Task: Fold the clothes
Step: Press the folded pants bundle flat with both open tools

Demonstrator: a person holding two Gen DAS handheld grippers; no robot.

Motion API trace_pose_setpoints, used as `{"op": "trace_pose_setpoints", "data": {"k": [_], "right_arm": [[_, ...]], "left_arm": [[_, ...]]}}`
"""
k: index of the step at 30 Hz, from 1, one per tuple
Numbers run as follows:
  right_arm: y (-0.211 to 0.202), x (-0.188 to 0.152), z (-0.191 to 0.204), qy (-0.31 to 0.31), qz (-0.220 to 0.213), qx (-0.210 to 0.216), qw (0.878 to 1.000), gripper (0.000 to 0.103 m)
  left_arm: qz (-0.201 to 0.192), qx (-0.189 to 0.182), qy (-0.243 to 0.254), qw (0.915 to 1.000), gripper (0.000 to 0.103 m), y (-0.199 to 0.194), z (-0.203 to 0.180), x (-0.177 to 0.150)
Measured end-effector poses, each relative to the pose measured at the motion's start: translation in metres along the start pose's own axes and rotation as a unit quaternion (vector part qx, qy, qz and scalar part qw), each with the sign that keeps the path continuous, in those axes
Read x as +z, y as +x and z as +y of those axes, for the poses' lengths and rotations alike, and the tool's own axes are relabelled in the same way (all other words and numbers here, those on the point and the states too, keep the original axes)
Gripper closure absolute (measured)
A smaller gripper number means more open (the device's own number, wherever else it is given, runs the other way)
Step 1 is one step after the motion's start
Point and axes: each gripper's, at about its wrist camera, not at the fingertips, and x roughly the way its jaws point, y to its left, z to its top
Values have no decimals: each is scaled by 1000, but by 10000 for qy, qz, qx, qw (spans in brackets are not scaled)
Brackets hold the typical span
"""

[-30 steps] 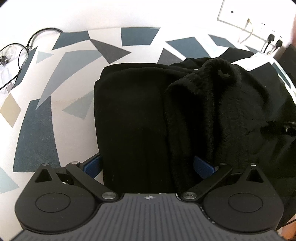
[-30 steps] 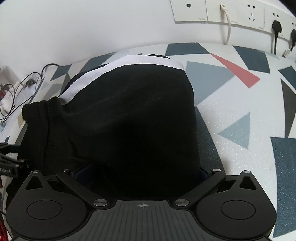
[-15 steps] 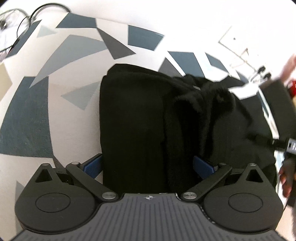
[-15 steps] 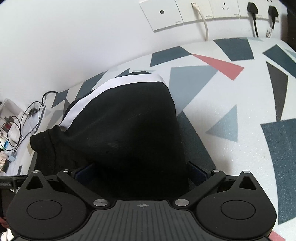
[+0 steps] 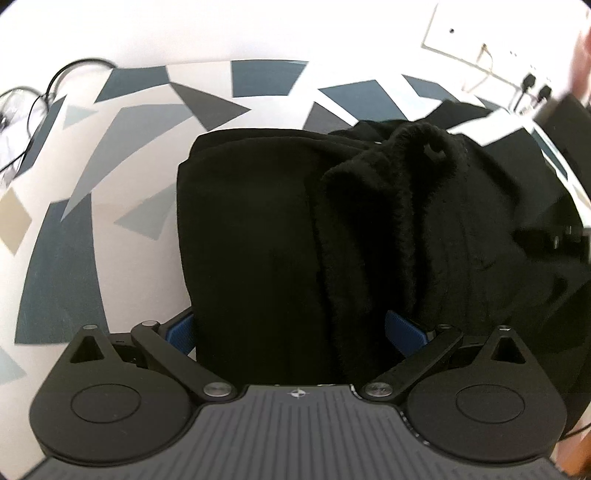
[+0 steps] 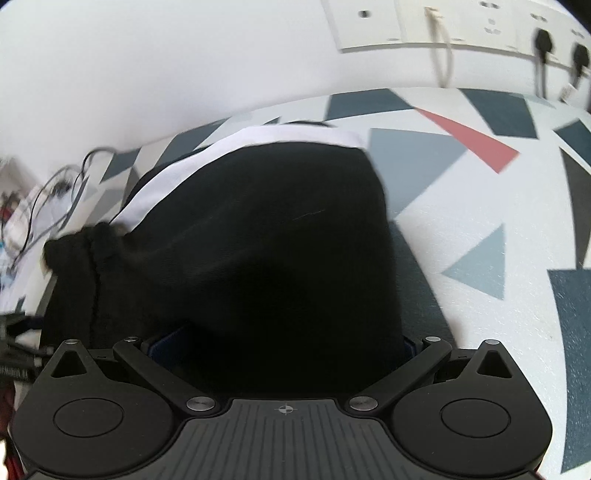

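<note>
A black garment (image 5: 258,229) lies bunched on the table (image 5: 122,155), whose top is white with grey, blue and one red triangle. In the left wrist view the left gripper (image 5: 291,332) has its blue-padded fingers (image 5: 181,330) set wide apart on either side of the near edge of the cloth; the cloth fills the gap and hides the pad faces, so whether they press it cannot be told. A fuzzy inner layer with a small loop (image 5: 436,151) rises to the right of the smooth panel, and the cloth's right end runs out of frame, dark and hard to read. In the right wrist view the right gripper (image 6: 284,343) likewise straddles the garment (image 6: 258,258), fingers spread, with only slivers of blue showing beside the fabric. A white band (image 6: 236,147) edges the far side of the cloth. Cables (image 6: 55,192) lie blurred at far left, and wall sockets (image 6: 443,26) sit beyond the table.
</note>
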Motion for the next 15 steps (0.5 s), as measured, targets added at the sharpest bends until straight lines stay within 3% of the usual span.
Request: {"op": "trace_pose_setpoints", "data": {"k": [2, 4, 6, 8, 10, 15], "right_arm": [[-1, -3, 6, -201, 49, 42, 9998, 4], [-7, -8, 11, -368, -18, 57, 9993, 16], [-13, -13, 9, -330, -57, 173, 9993, 29], [-18, -17, 6, -254, -47, 318, 9992, 30], [-21, -21, 8, -346, 42, 346, 9988, 27], [-21, -17, 6, -416, 89, 86, 9991, 1]], "left_arm": [[-27, 13, -24, 10000, 13, -5, -2, -3], [-57, -35, -86, 9999, 34, -11, -4, -7], [-93, -74, -172, 9998, 47, -15, -7, -12], [-116, -18, -294, 9995, 50, -19, -10, -19], [-86, -15, -369, 9993, 50, -22, -11, -24], [2, -195, -417, 9989, 44, -25, -4, -28]]}}
